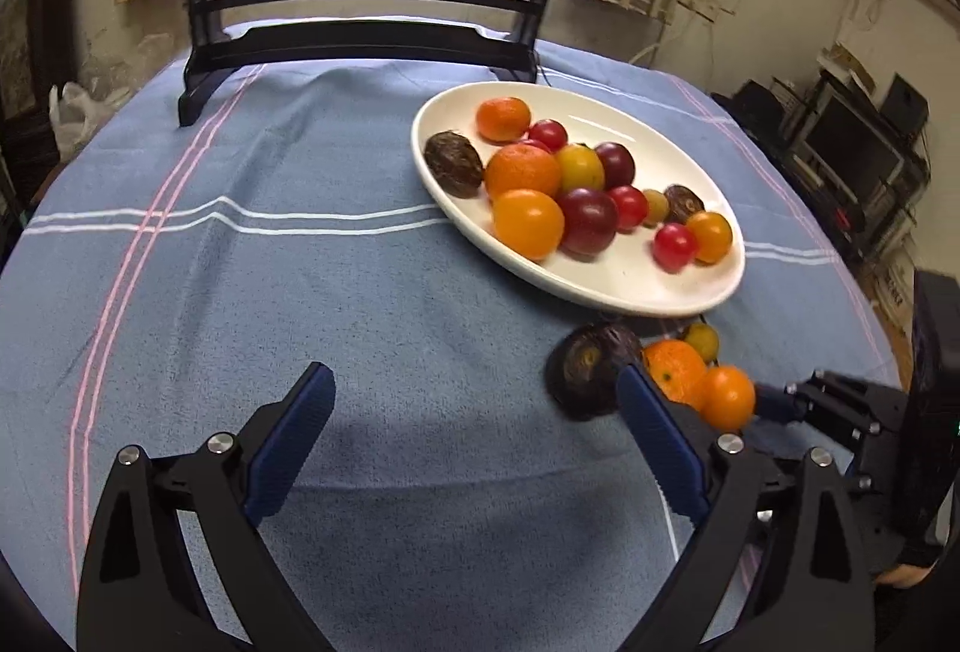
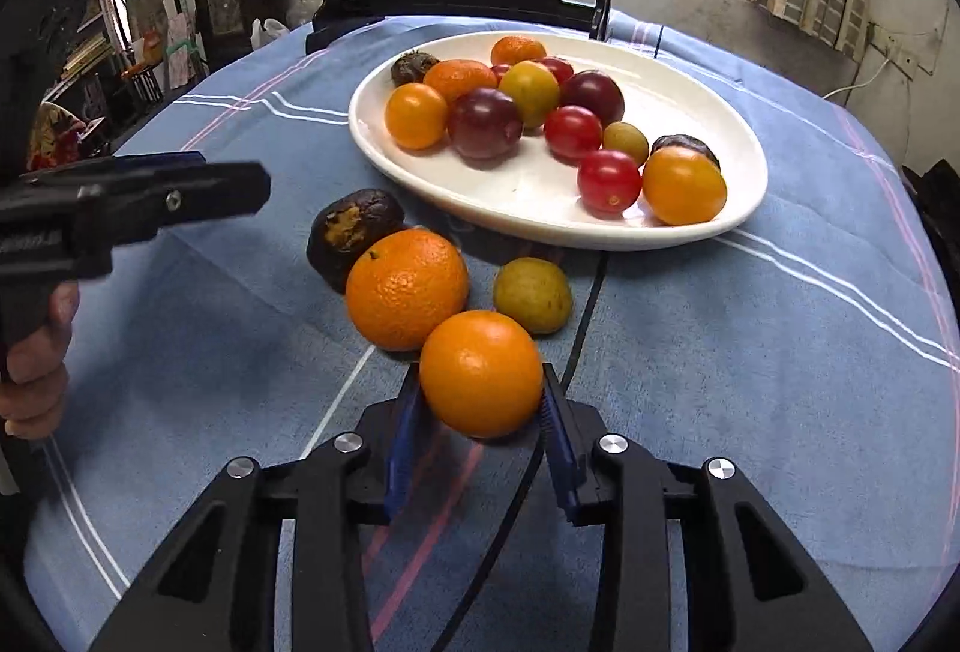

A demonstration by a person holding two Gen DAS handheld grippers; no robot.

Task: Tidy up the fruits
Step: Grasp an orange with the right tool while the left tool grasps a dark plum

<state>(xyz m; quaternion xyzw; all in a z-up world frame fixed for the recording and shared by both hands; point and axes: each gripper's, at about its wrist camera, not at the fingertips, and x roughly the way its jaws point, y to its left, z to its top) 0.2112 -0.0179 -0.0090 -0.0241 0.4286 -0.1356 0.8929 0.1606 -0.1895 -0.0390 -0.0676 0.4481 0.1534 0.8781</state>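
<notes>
A white oval plate (image 1: 606, 292) (image 2: 540, 223) holds several fruits: oranges, red tomatoes, purple plums and dark wrinkled ones. On the blue cloth in front of it lie a dark wrinkled fruit (image 2: 354, 232) (image 1: 591, 370), a dimpled orange (image 2: 407, 289) (image 1: 675, 367) and a small green-brown fruit (image 2: 533, 295) (image 1: 702, 340). My right gripper (image 2: 480, 406) is shut on a smooth orange fruit (image 2: 481, 373) (image 1: 728, 395), just above the cloth. My left gripper (image 1: 474, 397) is open and empty, left of the loose fruits.
A dark wooden stand with a round screen (image 1: 360, 33) (image 2: 462, 0) stands at the table's far edge. A thin black cable (image 2: 585, 307) runs across the cloth under the plate. Clutter and shelves surround the round table.
</notes>
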